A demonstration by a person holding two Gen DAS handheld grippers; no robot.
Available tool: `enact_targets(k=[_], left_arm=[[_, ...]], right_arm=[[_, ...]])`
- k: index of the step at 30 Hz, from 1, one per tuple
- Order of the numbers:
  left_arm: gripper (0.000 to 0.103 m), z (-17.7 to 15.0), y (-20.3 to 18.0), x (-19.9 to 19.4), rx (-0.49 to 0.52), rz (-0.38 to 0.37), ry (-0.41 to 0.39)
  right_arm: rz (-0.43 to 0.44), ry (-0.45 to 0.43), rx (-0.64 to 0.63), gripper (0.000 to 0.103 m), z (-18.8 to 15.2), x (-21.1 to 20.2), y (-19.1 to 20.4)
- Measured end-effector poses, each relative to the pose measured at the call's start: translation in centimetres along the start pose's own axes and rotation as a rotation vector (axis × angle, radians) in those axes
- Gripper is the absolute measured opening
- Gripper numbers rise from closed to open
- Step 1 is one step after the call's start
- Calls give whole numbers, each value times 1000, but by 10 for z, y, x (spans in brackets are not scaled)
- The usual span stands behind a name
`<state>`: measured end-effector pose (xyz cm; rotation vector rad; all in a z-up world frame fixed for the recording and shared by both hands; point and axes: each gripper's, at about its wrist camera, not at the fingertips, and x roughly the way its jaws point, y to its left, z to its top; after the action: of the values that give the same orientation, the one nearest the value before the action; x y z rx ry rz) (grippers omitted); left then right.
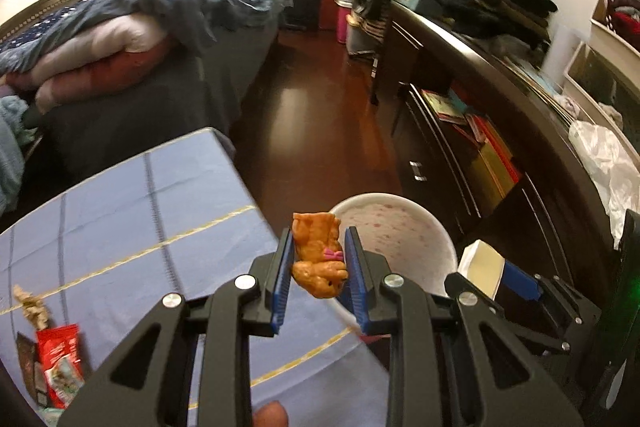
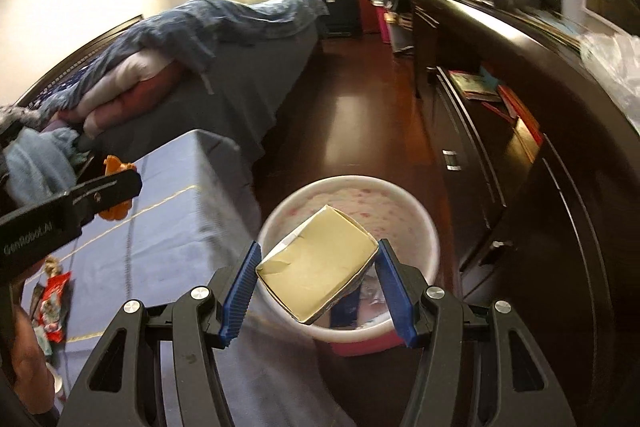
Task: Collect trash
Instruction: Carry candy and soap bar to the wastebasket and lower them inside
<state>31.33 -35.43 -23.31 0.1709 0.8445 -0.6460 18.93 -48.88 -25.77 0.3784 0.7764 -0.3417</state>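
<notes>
We see the white bin (image 2: 420, 223) on the floor just ahead of both tongs, wrappers (image 2: 360, 301) lying inside it. Our right gripper (image 2: 316, 287) clamps an open cardboard box (image 2: 316, 267), mouth upward, tilted above the bin. Our left gripper (image 1: 318, 263) pinches a crumpled orange wrapper (image 1: 318, 255), long axis running along the fingers, beside the bin's rim.

A table (image 1: 120, 211) stands in the foreground, a bin (image 2: 348, 247) on the floor just off its right edge, a bed (image 1: 132, 67) behind it. Wrappers (image 1: 56, 367) lie at the table's near left. A dresser (image 1: 500, 115) (piled with clothes) runs along the right wall. Above the bin, the right gripper (image 2: 316, 287) holds a carton (image 2: 320, 267); left of it, the left gripper (image 1: 318, 263) holds a crumpled wrapper (image 1: 318, 255)
</notes>
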Motion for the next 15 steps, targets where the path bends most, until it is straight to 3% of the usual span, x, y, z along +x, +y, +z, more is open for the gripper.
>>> enact_targets(k=[15], left_arm=[[28,2,-40,93,55,-114,128]], right_arm=[[-130,50,88,59,1,54,-54]])
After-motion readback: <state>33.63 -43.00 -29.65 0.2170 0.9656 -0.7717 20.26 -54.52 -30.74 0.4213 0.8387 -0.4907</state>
